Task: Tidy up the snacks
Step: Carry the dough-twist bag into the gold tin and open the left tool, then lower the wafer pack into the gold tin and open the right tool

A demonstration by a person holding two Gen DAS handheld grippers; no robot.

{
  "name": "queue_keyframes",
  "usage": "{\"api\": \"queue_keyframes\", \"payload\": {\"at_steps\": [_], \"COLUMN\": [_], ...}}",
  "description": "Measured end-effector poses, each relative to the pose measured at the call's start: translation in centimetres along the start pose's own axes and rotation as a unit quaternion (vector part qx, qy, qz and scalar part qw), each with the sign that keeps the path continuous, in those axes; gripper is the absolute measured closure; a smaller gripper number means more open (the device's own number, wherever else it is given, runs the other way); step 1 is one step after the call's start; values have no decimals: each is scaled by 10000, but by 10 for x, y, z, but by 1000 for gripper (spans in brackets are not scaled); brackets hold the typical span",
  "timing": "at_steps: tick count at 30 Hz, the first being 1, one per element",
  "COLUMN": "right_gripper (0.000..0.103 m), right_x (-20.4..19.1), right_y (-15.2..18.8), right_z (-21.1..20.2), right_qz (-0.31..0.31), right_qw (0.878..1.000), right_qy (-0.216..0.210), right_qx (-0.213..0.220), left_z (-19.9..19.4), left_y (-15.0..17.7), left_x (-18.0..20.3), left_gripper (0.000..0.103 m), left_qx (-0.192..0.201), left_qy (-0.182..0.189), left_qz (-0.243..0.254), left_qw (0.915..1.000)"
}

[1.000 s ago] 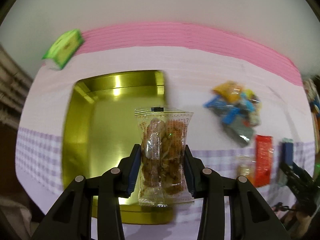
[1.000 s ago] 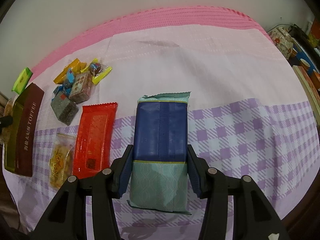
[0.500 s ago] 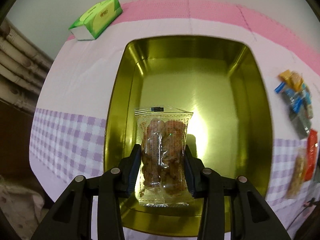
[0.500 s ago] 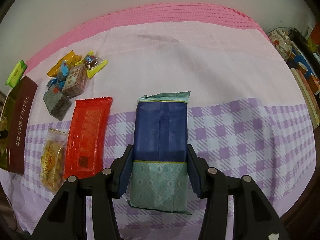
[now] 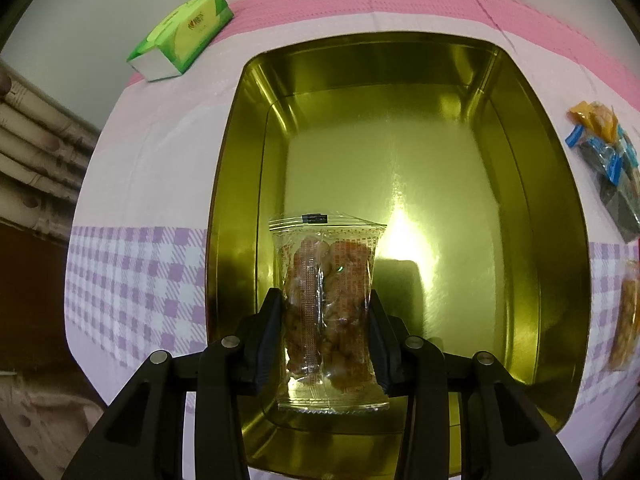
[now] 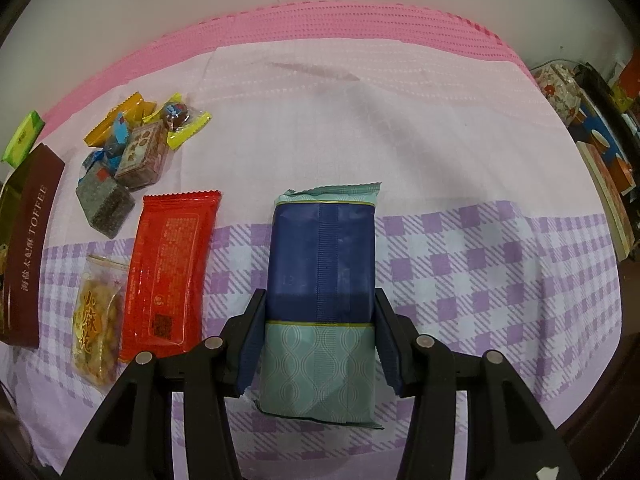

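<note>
**Two Snack Packs Held Over Table and Tin**

Here, the left gripper (image 5: 327, 312) was clamped on a clear snack pack (image 5: 328, 304) of brown fried pieces, its pads pressing the pack's two long sides so that the pack stood upright between them. The pack hung over the near part of a gold tin (image 5: 532, 184), an open rectangular box with shiny walls and a bare reflecting floor. The tin sat on a tablecloth (image 5: 160, 168) that was pale pink in the middle, purple-checked toward the near edge and brighter pink along the far edge. Beyond the tin's far left corner lay a green tissue pack (image 5: 184, 32). Off to the tin's right, a heap of small wrapped candies (image 5: 608, 152) showed at the picture's edge.

The right gripper (image 6: 320, 336) was likewise closed on a thing: a navy and teal wrapped pack (image 6: 322, 280), gripped by its long sides, seam facing the camera, over the checked band of the cloth. Just to its left on the cloth lay a red packet (image 6: 170, 276), flat and slightly tilted. Beside that, further left, rested a small clear bag of yellow-brown snacks (image 6: 96, 320). Beyond the red packet sat the candy heap, with yellow, blue and grey wrappers touching one another. At the far left edge a brown lid lettered TOFFEE (image 6: 32, 248) lay lengthwise. On the far right, off the table, stood a floral pot (image 6: 560, 88) and some stacked books (image 6: 608, 184).
</note>
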State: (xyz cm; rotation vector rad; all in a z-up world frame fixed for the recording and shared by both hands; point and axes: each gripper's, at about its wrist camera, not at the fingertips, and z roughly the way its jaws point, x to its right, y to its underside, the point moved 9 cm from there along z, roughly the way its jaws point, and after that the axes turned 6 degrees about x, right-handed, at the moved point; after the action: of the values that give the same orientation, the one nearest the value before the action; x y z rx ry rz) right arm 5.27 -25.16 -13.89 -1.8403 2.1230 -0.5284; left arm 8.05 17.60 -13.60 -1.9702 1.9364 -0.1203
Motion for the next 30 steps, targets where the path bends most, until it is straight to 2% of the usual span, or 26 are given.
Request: {"api": "queue_keyframes", "payload": {"at_steps": [8,14,18,21,25,27,30], "right_gripper": [56,57,57,57,57,57,57], "right_x": [4,1,-2,-8,-34,-59,-109], "right_y": [-1,0,-5,-18,-38,-47,-55], "right_z": [2,1,-9,-26,-47,-57,-71], "right_qz": [29,-7,2,2,-99,-263,-565], "right_qw": [10000,9999,9997,9991,9977,9961,9916], "right_qy": [46,49,94,48,-231,-440,-833], "right_qx": [-47,90,216,416,630,713,813], "left_z": [-2,-3,-10,-20,-36,-42,-58], "left_y": [1,-1,-5,-9,-15,-16,-18], "left_x": [-1,-4,-4,-6,-21,-29,-51], "left_gripper": [61,60,51,50,47,46,45], "left_qx": [92,175,343,567,860,938,1220], "left_qy": [-9,-65,95,202,282,389,164], "left_qz": [82,-1,-122,-241,-663,-841,-1065], "left_qw": [9999,9998,9993,9979,9937,9913,9867]}}
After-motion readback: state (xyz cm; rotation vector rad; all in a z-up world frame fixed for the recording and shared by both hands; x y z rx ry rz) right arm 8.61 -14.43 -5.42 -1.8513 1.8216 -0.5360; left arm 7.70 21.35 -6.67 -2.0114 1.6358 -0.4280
